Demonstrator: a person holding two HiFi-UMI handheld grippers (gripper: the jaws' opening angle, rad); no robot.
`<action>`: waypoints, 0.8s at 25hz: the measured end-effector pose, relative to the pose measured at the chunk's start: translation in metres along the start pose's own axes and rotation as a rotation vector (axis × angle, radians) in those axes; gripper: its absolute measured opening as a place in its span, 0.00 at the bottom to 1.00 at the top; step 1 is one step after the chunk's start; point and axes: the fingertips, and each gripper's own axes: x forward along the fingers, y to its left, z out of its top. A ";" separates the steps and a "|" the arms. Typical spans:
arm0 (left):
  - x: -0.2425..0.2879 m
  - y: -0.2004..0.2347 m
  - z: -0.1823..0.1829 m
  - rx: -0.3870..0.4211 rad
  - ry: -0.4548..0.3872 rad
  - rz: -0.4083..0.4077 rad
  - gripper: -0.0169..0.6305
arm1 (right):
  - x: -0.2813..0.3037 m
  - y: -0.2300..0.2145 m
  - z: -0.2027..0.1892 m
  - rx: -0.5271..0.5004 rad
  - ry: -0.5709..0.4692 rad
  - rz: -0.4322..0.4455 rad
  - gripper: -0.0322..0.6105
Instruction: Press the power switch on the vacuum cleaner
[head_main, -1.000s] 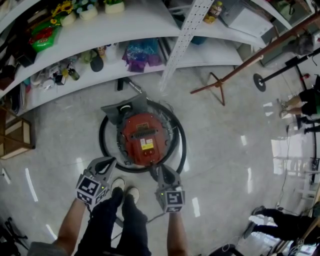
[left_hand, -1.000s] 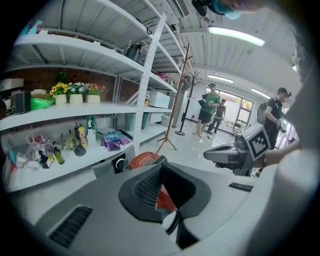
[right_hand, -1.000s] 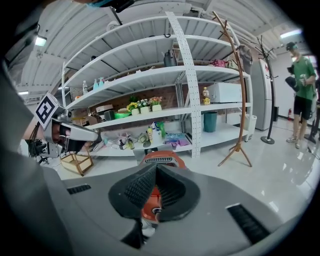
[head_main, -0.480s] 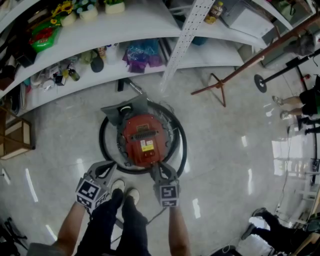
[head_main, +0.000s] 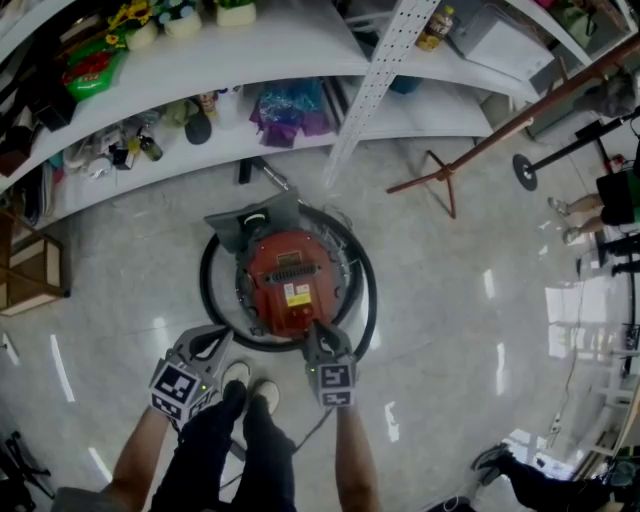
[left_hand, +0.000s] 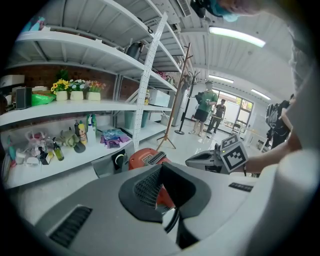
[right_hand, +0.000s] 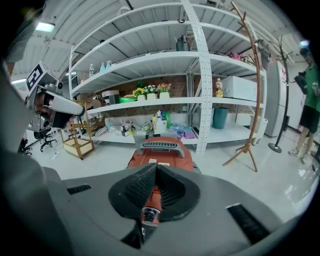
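Vacuum cleaner (head_main: 290, 283), red, sits on floor (head_main: 450, 300) at frame centre, ringed by black hose (head_main: 204, 288). Right claw (head_main: 320, 340) pressed together, empty, tip at its near edge; left claw (head_main: 208, 340) likewise, lower left, apart. Prob. heavy, rigid shell: needs a closed-tip push, no grip.

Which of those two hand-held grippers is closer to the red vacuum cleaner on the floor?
Right. The right gripper has its closed fingers at the near edge of the vacuum cleaner. The left gripper is off to the left, farther from the red body.
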 end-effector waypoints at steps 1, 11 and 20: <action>0.000 0.000 -0.002 -0.002 0.000 0.000 0.04 | 0.002 0.000 -0.003 0.000 0.007 0.002 0.06; 0.005 0.008 -0.017 0.000 0.005 -0.006 0.04 | 0.016 -0.001 -0.014 0.078 -0.004 0.014 0.06; 0.005 0.014 -0.028 0.000 0.002 0.004 0.04 | 0.027 -0.006 -0.031 0.093 0.004 -0.006 0.06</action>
